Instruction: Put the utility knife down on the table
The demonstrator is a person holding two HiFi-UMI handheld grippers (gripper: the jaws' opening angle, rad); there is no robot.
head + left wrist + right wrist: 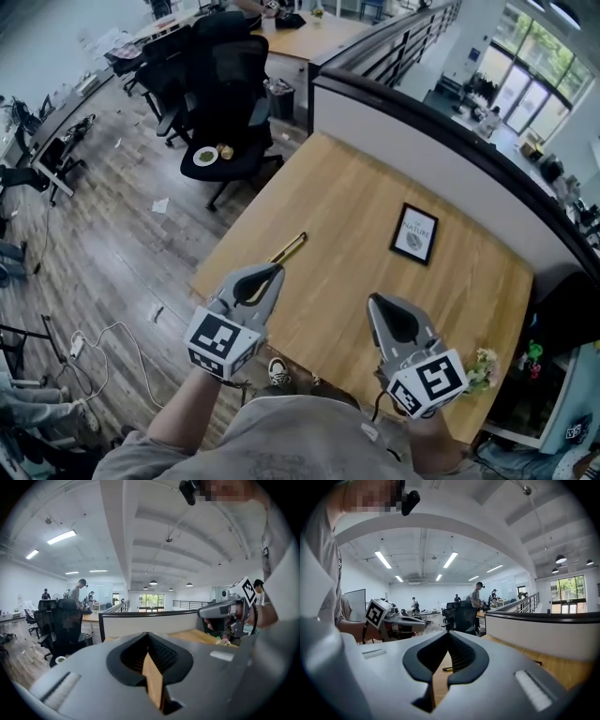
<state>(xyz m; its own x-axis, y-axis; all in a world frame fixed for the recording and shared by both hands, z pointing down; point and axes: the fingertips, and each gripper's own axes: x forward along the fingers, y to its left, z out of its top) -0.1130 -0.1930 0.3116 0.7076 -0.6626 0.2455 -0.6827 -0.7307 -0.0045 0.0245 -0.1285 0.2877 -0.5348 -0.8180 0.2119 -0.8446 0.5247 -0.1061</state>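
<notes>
The utility knife (289, 248), slim and yellow, lies flat on the wooden table (352, 202) near its left edge. My left gripper (277, 270) is raised above the table just in front of the knife and apart from it. Its jaws are shut with nothing between them (147, 634). My right gripper (373, 298) hangs over the table's near side, jaws together and empty (448, 633). Through the hollow of its jaws the knife (447, 668) shows as a small yellow strip on the wood. Each gripper appears in the other's view: the right gripper's body (225, 611), the left gripper's body (396, 620).
A black-framed picture (414, 232) lies on the table's far right part. A low partition wall (422, 141) borders the table's far side. A black office chair (230, 112) with a green plate (205, 156) stands left of the table. Small flowers (483, 367) sit by the near right corner.
</notes>
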